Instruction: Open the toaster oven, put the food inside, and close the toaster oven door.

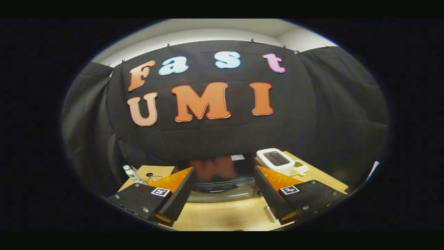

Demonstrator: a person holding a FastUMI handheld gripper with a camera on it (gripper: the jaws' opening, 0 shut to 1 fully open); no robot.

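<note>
Looking forward from the gripper view, the gripper point(222, 194) is seen spread wide, nothing held between its fingers. The toaster oven point(222, 177) is found just ahead, between the fingers, its dark glossy door apparently closed. It rests on a wooden table point(225, 215). A white scale point(277, 160) lies to the right, a small bottle point(131, 173) to the left. The door's top edge is best approached level and centred.

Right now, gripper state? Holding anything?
Gripper: open, fingers spread wide, holding nothing. It hangs above the wooden table, with the toaster oven just ahead, showing between the fingers.
</note>
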